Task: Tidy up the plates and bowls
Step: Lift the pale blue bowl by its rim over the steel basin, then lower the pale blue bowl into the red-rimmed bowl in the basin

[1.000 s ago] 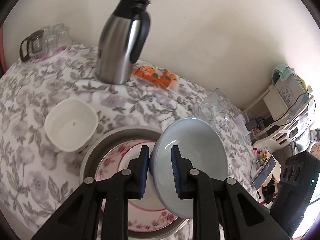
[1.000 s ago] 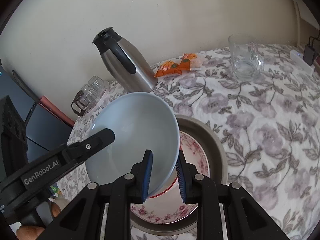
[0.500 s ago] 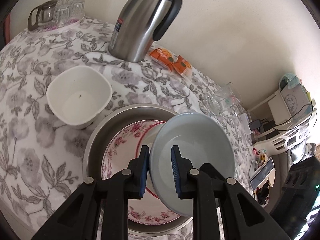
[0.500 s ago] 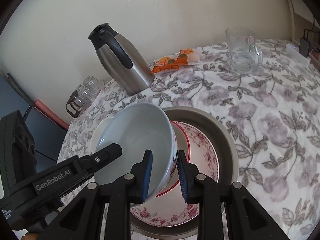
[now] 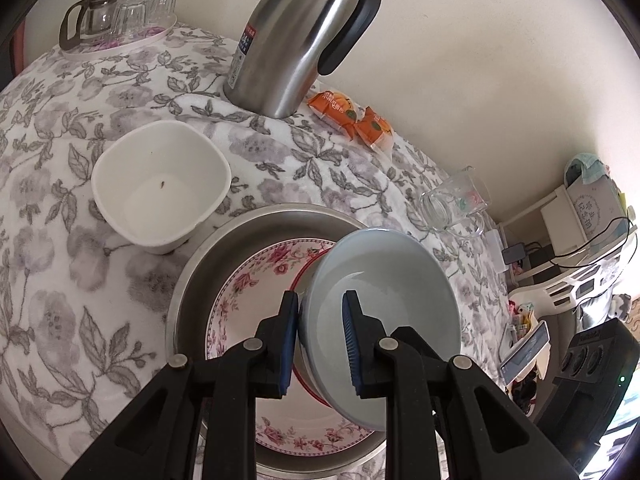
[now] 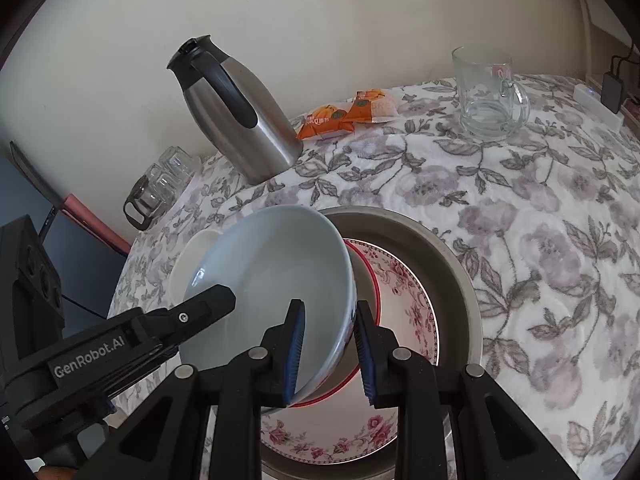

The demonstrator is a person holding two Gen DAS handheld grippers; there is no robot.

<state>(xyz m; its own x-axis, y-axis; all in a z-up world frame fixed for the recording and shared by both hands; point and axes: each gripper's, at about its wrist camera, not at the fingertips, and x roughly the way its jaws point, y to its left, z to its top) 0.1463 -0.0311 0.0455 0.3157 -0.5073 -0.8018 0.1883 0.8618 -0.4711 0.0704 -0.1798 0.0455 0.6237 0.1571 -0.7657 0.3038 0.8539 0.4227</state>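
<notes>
A pale blue bowl (image 5: pixel 384 296) (image 6: pixel 272 272) hangs tilted, held by opposite sides of its rim. My left gripper (image 5: pixel 319 300) is shut on one side and shows in the right wrist view as a black finger (image 6: pixel 208 304). My right gripper (image 6: pixel 328 312) is shut on the other side. Just under the bowl, a red-rimmed bowl (image 6: pixel 366 280) (image 5: pixel 314 262) rests on a floral plate (image 5: pixel 248 292) (image 6: pixel 404 300) inside a metal basin (image 5: pixel 224 248) (image 6: pixel 440 264). A white square bowl (image 5: pixel 160 188) (image 6: pixel 192 256) stands beside the basin on the flowered cloth.
A steel jug (image 5: pixel 296 40) (image 6: pixel 236 120) stands at the back by the wall, with orange snack packets (image 5: pixel 348 116) (image 6: pixel 348 114) beside it. Also on the table are a glass mug (image 5: pixel 452 204) (image 6: pixel 488 96) and a tray of glasses (image 5: pixel 116 16). A cluttered shelf (image 5: pixel 580 220) stands off the table's right side.
Both grippers have sunk with the blue bowl, which now hangs close over the red-rimmed bowl in the basin. The left gripper rolled a little, and the bowl sits flatter.
</notes>
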